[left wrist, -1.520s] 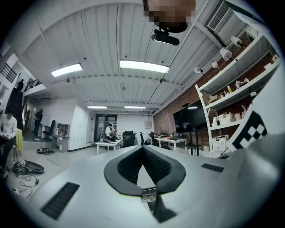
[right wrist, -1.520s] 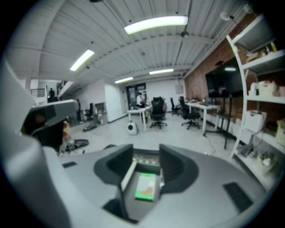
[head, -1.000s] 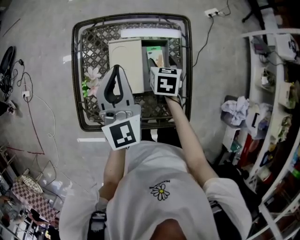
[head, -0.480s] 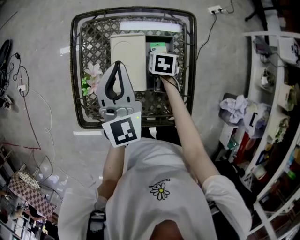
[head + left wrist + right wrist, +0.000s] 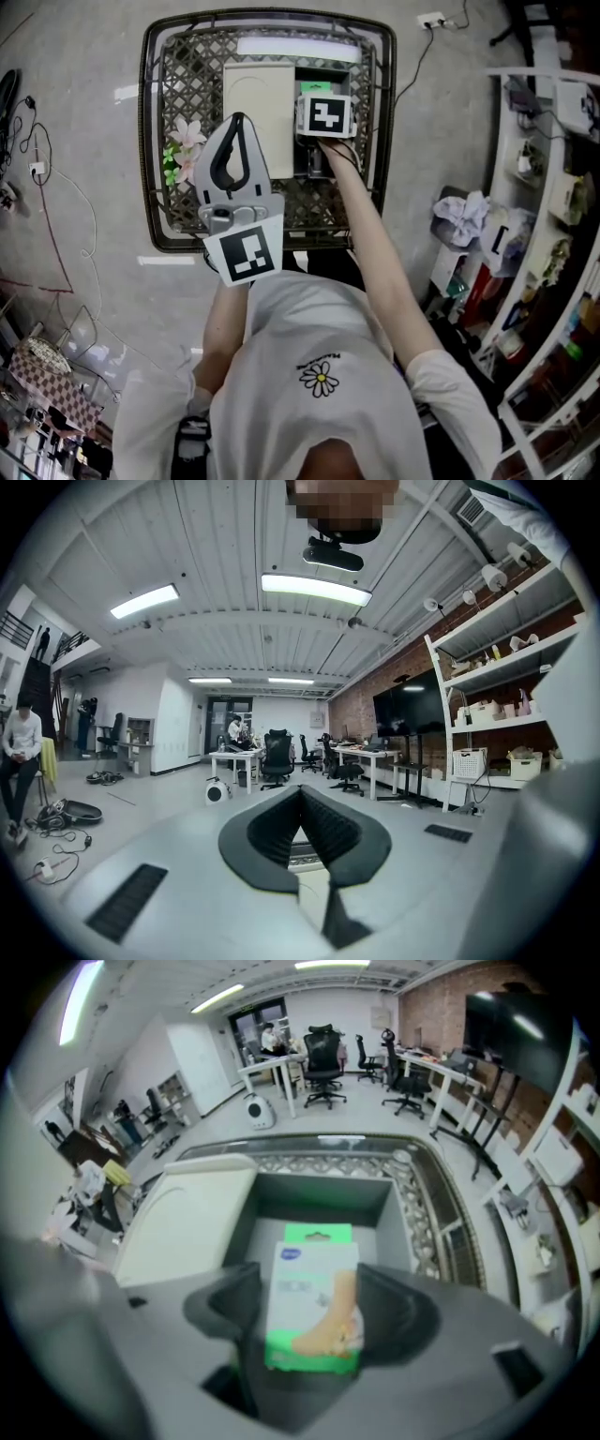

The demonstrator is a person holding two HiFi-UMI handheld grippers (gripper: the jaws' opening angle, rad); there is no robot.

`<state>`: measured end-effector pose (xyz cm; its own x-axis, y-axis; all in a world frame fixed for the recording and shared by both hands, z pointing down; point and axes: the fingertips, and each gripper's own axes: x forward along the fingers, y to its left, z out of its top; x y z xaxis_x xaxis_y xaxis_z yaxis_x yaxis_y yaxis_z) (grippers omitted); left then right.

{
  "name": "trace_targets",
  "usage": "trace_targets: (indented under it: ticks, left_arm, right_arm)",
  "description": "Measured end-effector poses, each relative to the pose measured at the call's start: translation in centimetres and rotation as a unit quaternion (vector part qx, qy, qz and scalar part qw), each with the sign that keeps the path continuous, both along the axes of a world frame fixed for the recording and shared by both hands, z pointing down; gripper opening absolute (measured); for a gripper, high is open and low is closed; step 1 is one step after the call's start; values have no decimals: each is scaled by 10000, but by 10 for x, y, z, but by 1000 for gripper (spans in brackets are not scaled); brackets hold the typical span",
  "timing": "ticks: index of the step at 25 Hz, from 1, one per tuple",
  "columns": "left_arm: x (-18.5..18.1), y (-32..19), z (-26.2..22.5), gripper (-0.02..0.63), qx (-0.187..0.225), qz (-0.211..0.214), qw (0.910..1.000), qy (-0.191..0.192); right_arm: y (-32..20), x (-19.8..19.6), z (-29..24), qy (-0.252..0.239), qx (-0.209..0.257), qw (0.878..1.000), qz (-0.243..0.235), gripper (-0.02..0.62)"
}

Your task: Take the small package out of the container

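The small package point(image 5: 312, 1305) is a green and white box with a foot printed on it. It lies in the open grey container point(image 5: 323, 1192), whose cream lid point(image 5: 187, 1218) is swung out to the left. My right gripper point(image 5: 310, 1314) reaches down into the container, and its black jaws press against both long sides of the package. In the head view its marker cube point(image 5: 324, 114) hides nearly all of the package, leaving a green edge point(image 5: 316, 87). My left gripper point(image 5: 236, 122) is held above the near left of the container, shut and empty point(image 5: 300, 795).
The container stands on a dark wire-lattice tray point(image 5: 178, 56) set on a grey floor. Pink artificial flowers point(image 5: 185, 148) lie at the tray's left side. White shelving point(image 5: 553, 187) crowded with goods runs along the right. Cables point(image 5: 37, 169) trail on the floor at left.
My right gripper has moved forward and down into the container, over the package that lay uncovered a second ago. The left gripper has hardly moved.
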<state>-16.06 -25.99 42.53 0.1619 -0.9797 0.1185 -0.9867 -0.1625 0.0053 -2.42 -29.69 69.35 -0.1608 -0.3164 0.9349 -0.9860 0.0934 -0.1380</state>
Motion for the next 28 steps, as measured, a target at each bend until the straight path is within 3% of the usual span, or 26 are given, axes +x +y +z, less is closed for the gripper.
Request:
trace_targets:
  ticks: [3, 10, 28]
  left_arm:
    - [1, 0, 1, 21, 13, 13, 10000, 20]
    - [-1, 1, 3, 21, 10, -7, 10000, -40]
    - [2, 11, 10, 21, -67, 27, 10000, -60]
  right_arm:
    - [7, -3, -2, -138, -67, 9999, -64, 310]
    - [10, 3, 7, 241, -297, 9989, -285, 311]
    - [7, 5, 12, 280, -713, 9969, -187, 311]
